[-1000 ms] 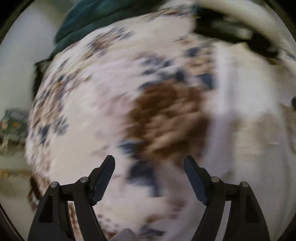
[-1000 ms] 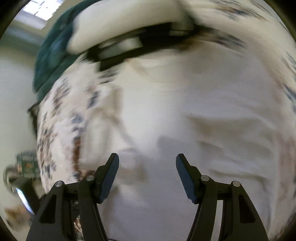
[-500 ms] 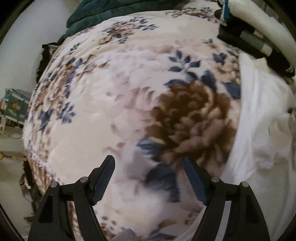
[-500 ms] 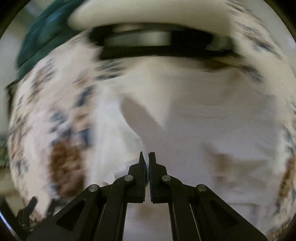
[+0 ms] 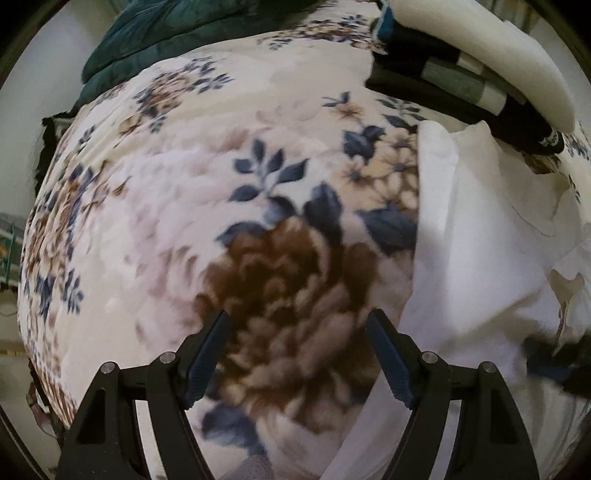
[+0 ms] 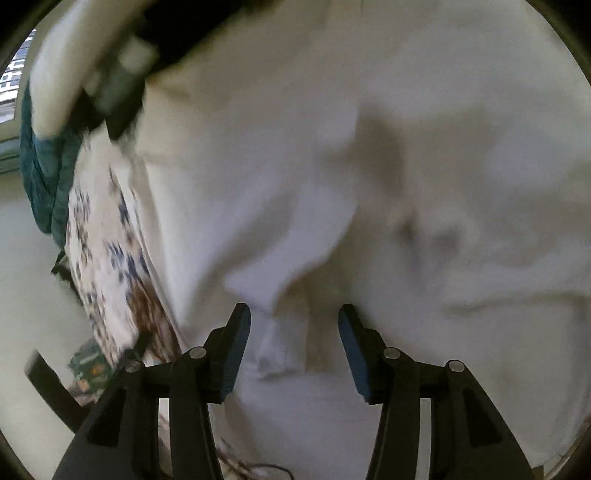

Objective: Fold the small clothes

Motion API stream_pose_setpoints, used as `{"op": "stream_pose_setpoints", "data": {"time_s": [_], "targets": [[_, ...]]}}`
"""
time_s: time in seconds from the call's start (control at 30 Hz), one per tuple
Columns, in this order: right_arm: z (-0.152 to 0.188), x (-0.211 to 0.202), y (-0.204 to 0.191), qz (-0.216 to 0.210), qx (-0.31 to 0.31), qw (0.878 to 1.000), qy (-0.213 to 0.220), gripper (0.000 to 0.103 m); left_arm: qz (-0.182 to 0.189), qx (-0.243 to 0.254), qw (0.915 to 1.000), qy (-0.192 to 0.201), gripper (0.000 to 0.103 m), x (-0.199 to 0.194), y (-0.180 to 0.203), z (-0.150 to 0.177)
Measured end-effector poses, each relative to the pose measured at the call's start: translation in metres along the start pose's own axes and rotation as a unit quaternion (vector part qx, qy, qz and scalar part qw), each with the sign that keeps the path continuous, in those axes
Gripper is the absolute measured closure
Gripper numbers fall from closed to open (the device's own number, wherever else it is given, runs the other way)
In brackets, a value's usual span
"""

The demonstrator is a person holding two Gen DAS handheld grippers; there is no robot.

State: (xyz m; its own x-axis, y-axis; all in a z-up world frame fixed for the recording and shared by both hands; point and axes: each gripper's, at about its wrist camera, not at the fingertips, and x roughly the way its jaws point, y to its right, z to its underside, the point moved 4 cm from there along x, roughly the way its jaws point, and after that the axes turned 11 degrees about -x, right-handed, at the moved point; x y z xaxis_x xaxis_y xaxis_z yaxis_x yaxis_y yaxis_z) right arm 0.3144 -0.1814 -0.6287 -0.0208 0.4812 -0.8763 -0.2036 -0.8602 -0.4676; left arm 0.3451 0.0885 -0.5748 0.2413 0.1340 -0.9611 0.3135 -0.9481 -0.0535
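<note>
White garment (image 6: 388,177) lies spread on the floral blanket (image 5: 184,192), on its right side in the left wrist view (image 5: 469,236); its left edge runs top to bottom just right of the big brown flower (image 5: 295,295). Creased, not flat — a raised fold runs down toward the right gripper (image 6: 294,317) in the right wrist view.

Right gripper: points down at the garment, jaws apart and they have just been opening. A bunched ridge of white cloth sits between the blue pads (image 6: 238,332), but the pads don't press on it; gaps show on both sides. Frame is motion-blurred, so I cannot tell whether the tips touch the fabric below.

Left gripper (image 5: 298,325): jaws wide apart, nothing between them. It hangs over the brown flower on the blanket, the garment's edge just beside its right finger (image 5: 388,354). No contact with cloth that I can see.

Other items: a stack of folded clothes (image 5: 461,70) — black, grey-striped, cream on top — at the far edge of the garment, upper right in the left view and upper left, blurred, in the right view (image 6: 122,81). A teal quilt (image 5: 155,33) is bunched at the blanket's far side. A dark blurred shape (image 5: 554,362) at the right edge of the left view, over the garment — cannot tell what.
</note>
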Motion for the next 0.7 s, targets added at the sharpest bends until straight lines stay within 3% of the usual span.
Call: {"op": "stream_pose_setpoints", "data": {"time_s": [0.03,0.07,0.17,0.23,0.37,0.53,0.63,0.67,0.7], "targets": [[0.009,0.005,0.003,0.035,-0.014,0.999,0.0,0.096,0.004,0.005,1.0,-0.002,0.028,0.001,0.003,-0.001],[0.014,0.008,0.006,0.058,-0.029,0.998,-0.001,0.103,0.005,0.014,0.9999,-0.005,0.028,0.004,0.007,0.0],[0.029,-0.007,0.02,0.069,-0.041,0.997,-0.003,0.103,0.006,0.036,0.9993,-0.008,0.028,0.005,0.017,0.002],[0.034,-0.029,0.027,0.076,-0.037,0.996,0.015,0.099,0.008,0.052,0.9986,-0.004,0.028,0.004,0.024,0.003],[0.013,-0.085,0.039,0.155,-0.063,0.982,0.085,0.047,0.007,0.075,0.9971,0.01,0.028,-0.001,0.038,0.004],[-0.054,-0.097,0.011,0.218,-0.149,0.959,0.103,0.044,0.01,0.078,0.9968,0.015,0.028,-0.002,0.048,0.001],[-0.083,-0.069,-0.016,0.229,-0.202,0.95,0.059,0.044,0.008,0.082,0.9964,0.02,0.028,-0.003,0.052,0.0],[-0.089,-0.059,-0.016,0.251,-0.218,0.942,0.037,0.045,0.007,0.083,0.9963,0.02,0.028,-0.003,0.052,0.0],[-0.092,-0.049,-0.019,0.262,-0.229,0.937,0.023,0.058,0.007,0.084,0.9962,0.021,0.028,-0.003,0.053,0.0]]}}
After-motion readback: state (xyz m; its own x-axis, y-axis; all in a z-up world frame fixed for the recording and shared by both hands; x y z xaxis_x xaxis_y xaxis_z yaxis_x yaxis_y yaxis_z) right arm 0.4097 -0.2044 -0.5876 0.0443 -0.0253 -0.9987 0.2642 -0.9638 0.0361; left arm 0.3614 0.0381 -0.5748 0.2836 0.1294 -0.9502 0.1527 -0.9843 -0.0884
